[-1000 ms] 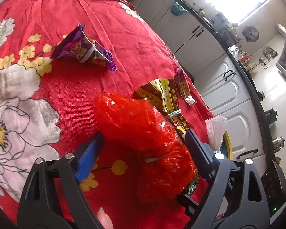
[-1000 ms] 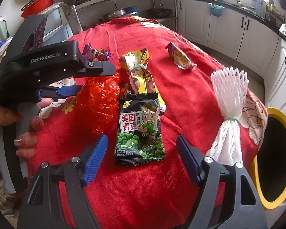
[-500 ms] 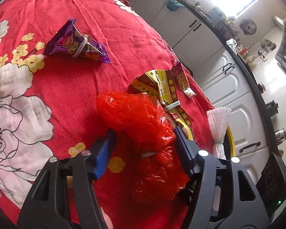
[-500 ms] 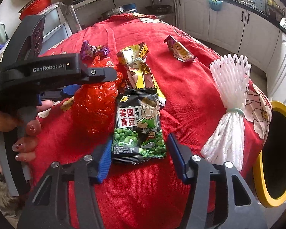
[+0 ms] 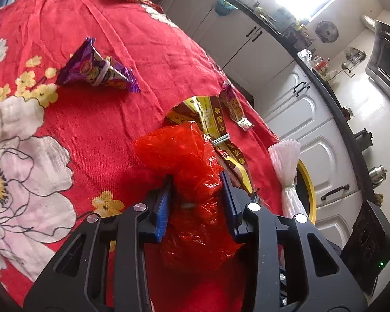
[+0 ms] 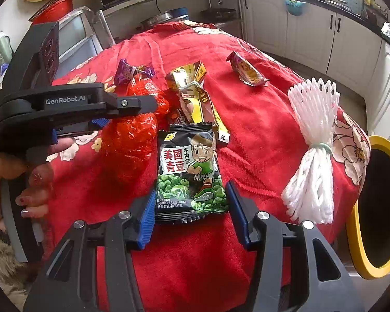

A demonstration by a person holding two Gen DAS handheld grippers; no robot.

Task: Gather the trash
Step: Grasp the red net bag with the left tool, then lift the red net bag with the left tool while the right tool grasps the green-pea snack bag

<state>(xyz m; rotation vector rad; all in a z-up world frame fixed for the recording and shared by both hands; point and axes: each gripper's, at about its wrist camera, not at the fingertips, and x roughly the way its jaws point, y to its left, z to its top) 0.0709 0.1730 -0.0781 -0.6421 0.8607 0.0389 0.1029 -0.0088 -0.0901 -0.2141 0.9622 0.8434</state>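
Change: both sets of jaws have narrowed since a second ago and moved forward over their targets.
Left gripper [image 5: 196, 202]: jaws pressed into the crumpled red plastic bag [image 5: 192, 171], which lies on the red flowered tabletop [image 5: 111, 26]; it looks gripped.
Right gripper [image 6: 191, 215]: jaws part-open, straddling the bottom edge of the green pea packet [image 6: 189, 171], just short of both sides.
Advice: close squarely on the packet's crimped end so the slick foil cannot slip out.
Other trash: purple wrapper [image 5: 98, 71], yellow wrapper [image 6: 195, 96], white foam net [image 6: 312, 145], all still on the cloth.
Bin [image 6: 361, 234]: yellow-rimmed, just past the tabletop's right edge; its inside is dark, so I cannot tell what it holds.
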